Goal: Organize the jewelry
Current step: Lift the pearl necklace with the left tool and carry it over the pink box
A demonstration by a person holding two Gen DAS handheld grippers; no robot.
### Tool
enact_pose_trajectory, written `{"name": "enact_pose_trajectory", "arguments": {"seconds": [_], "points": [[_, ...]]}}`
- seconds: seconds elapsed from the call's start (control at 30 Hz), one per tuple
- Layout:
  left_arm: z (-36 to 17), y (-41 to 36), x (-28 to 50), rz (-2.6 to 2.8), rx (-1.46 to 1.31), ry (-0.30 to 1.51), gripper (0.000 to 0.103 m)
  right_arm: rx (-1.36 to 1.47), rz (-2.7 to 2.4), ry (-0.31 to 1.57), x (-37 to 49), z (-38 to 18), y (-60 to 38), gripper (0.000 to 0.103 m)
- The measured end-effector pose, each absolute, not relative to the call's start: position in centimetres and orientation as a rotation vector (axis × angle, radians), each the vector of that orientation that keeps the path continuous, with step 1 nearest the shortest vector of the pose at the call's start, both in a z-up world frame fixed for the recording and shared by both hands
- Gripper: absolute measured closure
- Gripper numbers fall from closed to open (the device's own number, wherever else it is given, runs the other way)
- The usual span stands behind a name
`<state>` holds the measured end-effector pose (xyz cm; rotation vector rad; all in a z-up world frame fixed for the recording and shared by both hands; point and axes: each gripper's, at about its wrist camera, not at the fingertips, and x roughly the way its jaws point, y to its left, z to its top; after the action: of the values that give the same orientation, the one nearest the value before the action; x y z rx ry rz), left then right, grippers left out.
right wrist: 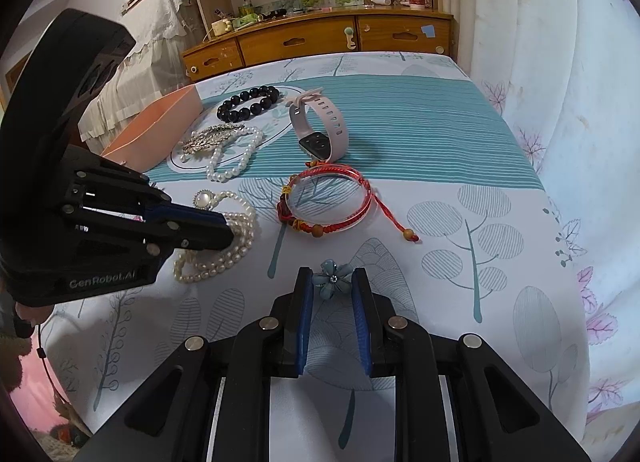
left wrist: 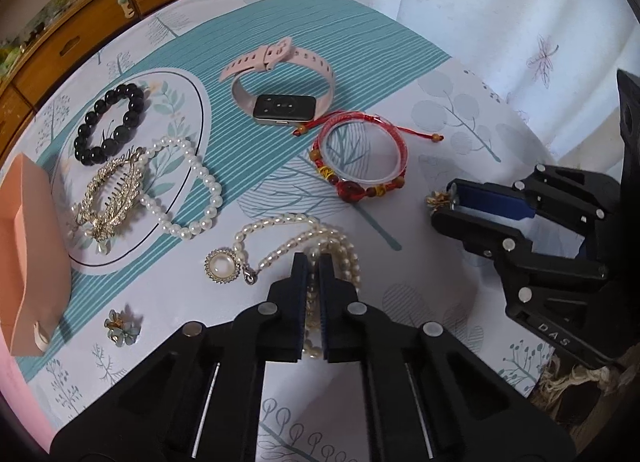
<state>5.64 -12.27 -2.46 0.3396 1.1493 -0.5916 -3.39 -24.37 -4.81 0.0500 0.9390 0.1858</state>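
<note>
A table (left wrist: 460,130) with a white and teal leaf cloth fills both views, with wooden drawers (right wrist: 320,42) behind it and a pale curtain (right wrist: 560,102) at the right.

In the left wrist view, a peach box (left wrist: 28,246) sits at the far left edge. Just beside it lie a gold leaf hair clip (left wrist: 112,198) and, above it, a black bead bracelet (left wrist: 110,124). A round pearl bracelet (left wrist: 188,186) touches the clip. Low on the left is a small blue flower earring (left wrist: 122,328). In the lower middle, the left gripper (left wrist: 314,262) is closed tight on a long pearl necklace (left wrist: 280,234) with a round pendant. Higher up in the middle stands a pink watch (left wrist: 280,90). To its right lies a red string bracelet (left wrist: 362,160) around a clear bangle.

In the right wrist view, the right gripper (right wrist: 333,282) is at the bottom middle. Its jaws are closed a little way, pressing on both sides of a blue flower clip (right wrist: 333,277) near the table.
</note>
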Motion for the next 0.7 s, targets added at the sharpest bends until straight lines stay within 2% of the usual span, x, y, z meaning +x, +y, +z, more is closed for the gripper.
{"name": "enact_pose_trajectory", "arguments": {"seconds": [0.37,0.7], "points": [[-1.1,-9.2,5.1,-0.494,0.119,1.133,0.100,0.069,0.187,0.954,-3.4,-4.7,-24.3,0.084],[8.4,-3.5,3.3,-0.375,0.016,0.950,0.100,0.055,0.251,0.903,-3.5,0.0,-22.3,0.084]]}}
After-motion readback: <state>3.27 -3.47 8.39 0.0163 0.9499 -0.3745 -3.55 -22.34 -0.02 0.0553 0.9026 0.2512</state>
